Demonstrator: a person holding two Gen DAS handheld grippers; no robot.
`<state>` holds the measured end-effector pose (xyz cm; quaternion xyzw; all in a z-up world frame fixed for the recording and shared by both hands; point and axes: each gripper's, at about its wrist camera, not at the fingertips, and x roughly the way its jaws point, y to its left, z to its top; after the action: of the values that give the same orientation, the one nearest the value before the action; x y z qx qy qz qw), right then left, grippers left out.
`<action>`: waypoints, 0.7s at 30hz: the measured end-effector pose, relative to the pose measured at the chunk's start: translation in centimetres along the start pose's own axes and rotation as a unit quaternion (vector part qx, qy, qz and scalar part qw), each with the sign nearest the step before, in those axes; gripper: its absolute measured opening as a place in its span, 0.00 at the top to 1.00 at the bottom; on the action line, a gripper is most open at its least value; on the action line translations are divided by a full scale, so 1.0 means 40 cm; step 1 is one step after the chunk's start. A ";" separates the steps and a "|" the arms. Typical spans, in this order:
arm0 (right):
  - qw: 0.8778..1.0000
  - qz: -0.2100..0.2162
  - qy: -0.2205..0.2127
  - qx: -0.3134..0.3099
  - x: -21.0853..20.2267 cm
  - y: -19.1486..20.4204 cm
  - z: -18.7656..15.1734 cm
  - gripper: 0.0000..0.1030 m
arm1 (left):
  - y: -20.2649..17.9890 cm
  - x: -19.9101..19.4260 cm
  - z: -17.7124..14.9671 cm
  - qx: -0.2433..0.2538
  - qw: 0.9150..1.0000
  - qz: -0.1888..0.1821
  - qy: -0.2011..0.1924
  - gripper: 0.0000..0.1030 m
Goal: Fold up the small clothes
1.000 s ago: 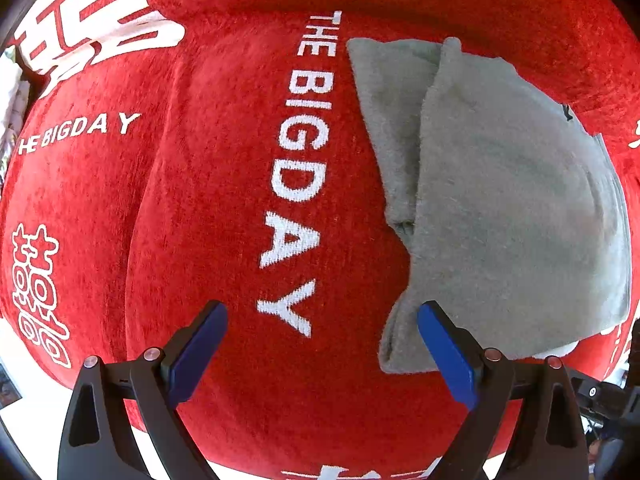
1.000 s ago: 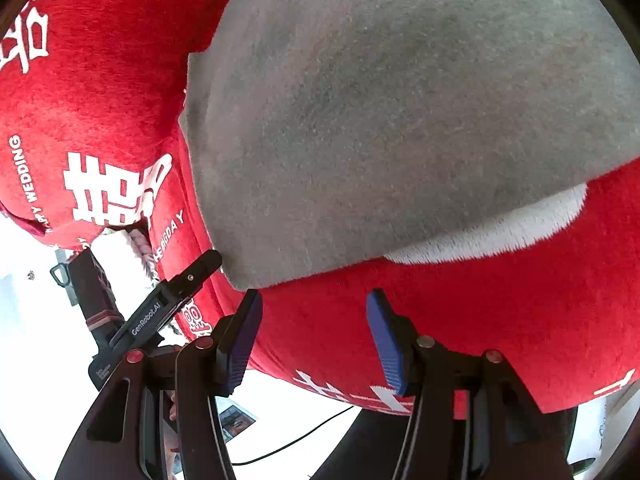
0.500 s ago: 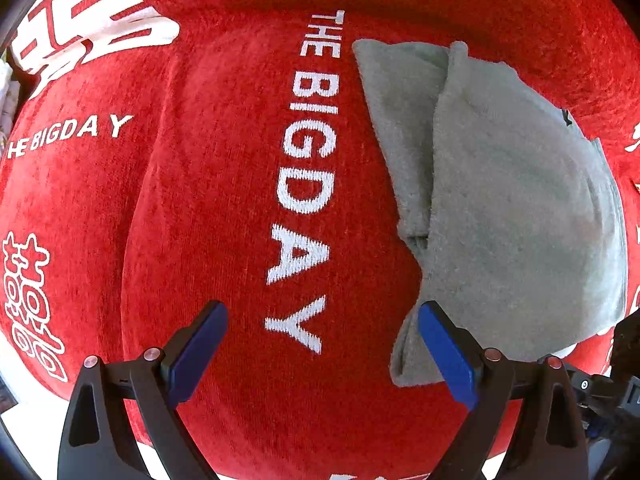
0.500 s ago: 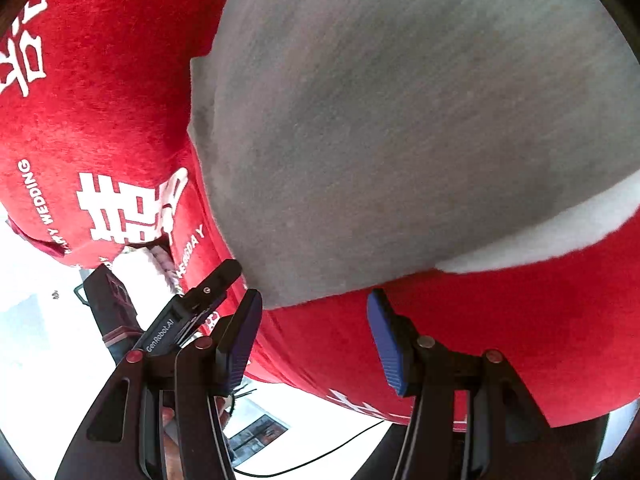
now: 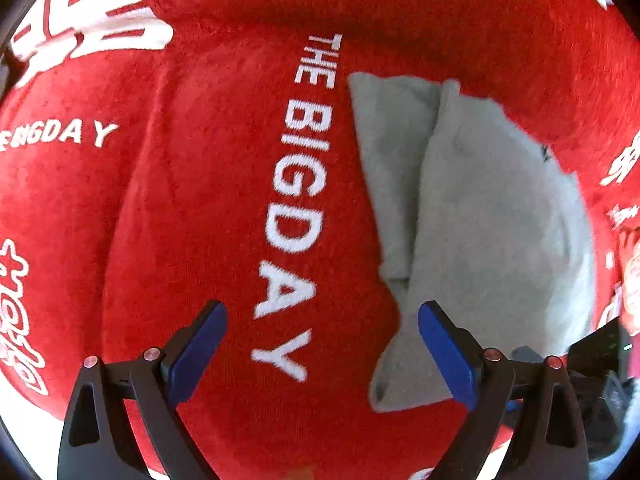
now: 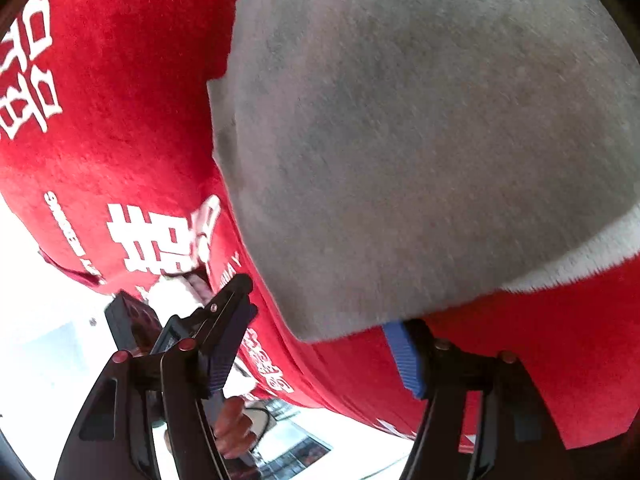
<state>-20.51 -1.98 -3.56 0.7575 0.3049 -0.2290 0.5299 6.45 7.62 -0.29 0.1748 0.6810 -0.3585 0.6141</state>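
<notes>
A small grey garment [image 5: 480, 220] lies folded on a red plush blanket [image 5: 208, 208], with one grey layer lapped over another along a lengthwise fold. My left gripper [image 5: 320, 352] is open above the blanket, its right finger beside the garment's near corner. In the right wrist view the grey garment [image 6: 420, 140] fills most of the frame, with a white fleecy edge [image 6: 592, 256] at its right. My right gripper [image 6: 316, 348] is open at the garment's near corner, whose edge hangs over the right finger's tip.
The red blanket carries white lettering "THE BIG DAY" [image 5: 296, 208] and white characters [image 6: 160, 236]. The blanket's near edge drops off to a bright white floor [image 6: 48, 344]. The other hand-held gripper [image 6: 208, 312] and a hand show at lower left of the right wrist view.
My right gripper has moved closer to the garment's near corner, which now overlaps its right finger. My left gripper has shifted slightly; the garment's corner stays beside its right finger.
</notes>
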 end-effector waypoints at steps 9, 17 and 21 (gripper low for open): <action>0.996 0.055 -0.023 0.068 0.003 -0.016 0.024 0.92 | 0.031 0.025 0.071 -0.048 0.989 -0.137 0.041 0.06; 0.996 0.079 -0.029 -0.039 -0.077 0.118 0.039 0.92 | -0.056 0.059 0.106 -0.028 0.966 -0.244 0.075 0.06; 0.995 0.078 -0.025 -0.053 -0.089 0.131 0.047 0.92 | -0.106 0.077 0.108 -0.022 0.964 -0.250 0.083 0.06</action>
<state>-19.38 -5.86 1.68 0.7440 0.2429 -0.1896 0.5928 6.09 1.08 -2.03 0.0146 0.7598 -0.4693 0.4498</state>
